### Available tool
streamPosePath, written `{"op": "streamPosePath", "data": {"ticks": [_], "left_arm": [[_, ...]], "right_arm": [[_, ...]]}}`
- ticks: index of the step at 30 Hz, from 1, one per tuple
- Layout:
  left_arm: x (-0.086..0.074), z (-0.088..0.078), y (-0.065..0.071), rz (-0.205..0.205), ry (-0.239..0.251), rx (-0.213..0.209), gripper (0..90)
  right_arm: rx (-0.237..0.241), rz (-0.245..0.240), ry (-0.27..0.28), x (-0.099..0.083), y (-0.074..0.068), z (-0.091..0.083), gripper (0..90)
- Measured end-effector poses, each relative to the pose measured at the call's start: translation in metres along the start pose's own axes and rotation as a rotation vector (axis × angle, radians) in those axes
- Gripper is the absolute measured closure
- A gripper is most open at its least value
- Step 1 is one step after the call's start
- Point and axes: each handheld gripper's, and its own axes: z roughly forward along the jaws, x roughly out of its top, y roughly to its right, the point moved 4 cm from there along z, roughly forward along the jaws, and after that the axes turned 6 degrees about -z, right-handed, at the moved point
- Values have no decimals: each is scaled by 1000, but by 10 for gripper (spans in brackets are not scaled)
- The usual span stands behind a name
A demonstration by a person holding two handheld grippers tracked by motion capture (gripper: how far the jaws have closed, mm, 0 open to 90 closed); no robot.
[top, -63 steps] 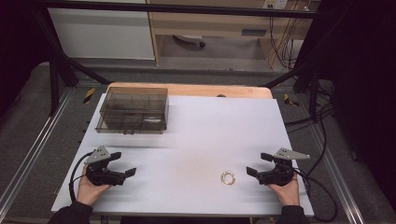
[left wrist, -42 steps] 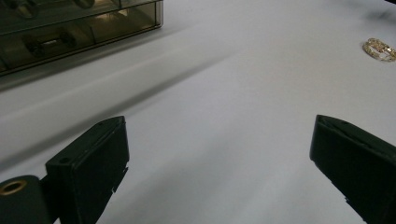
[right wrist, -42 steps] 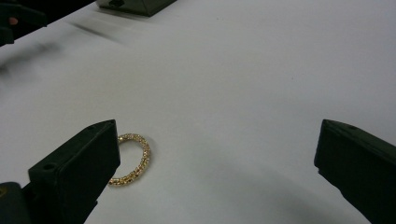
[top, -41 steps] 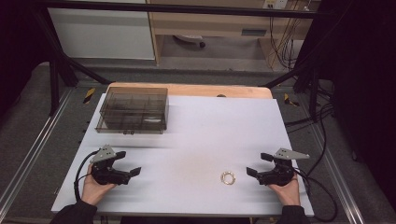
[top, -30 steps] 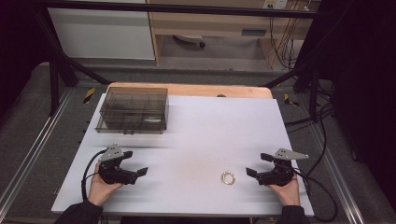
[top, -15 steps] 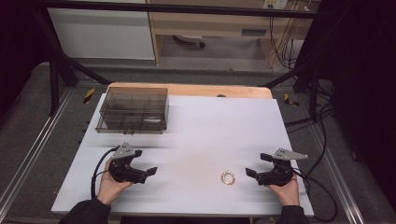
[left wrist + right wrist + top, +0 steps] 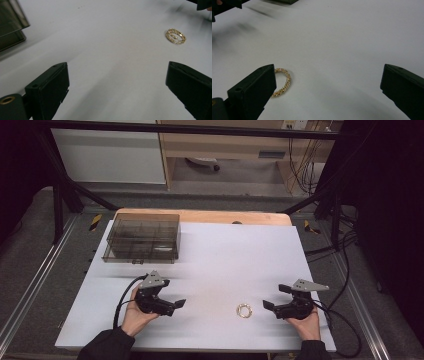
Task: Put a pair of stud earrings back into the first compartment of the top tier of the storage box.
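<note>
1. the right tool (image 7: 273, 299) sits low over the bench (image 7: 235, 255) near its 5 o'clock corner, jaws spread wide with nothing between them, pointing toward 9 o'clock.
2. in the right gripper view the ring (image 7: 282, 82) lies flat on the bench just past the near jaw, partly hidden behind it, not touched.
3. the left tool (image 7: 172, 305) is held by a hand (image 7: 134, 316) at about 7 o'clock on the bench, jaws spread apart and bare, aimed toward 3 o'clock.
4. in the left gripper view the ring (image 7: 175, 36) lies ahead at roughly 1 o'clock of the jaws, well apart from them.
5. in the high view the ring (image 7: 244, 310) rests on the white bench between the two tools, near the right one and farther from the left.
6. a dark see-through box (image 7: 142, 238) with compartments stands at the bench's 11 o'clock corner, well apart from both tools; its corner shows at the upper left edge of the left gripper view.
</note>
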Motion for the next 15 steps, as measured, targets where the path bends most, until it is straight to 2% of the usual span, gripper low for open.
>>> {"op": "streamPosePath", "data": {"ticks": [9,15], "left_arm": [[12,23,23,29,-21,-35,49],[18,36,35,47,-36,-43,53]], "right_arm": [[-2,-2,-1,0,0,0,7],[-3,-3,-2,0,0,0,7]]}}
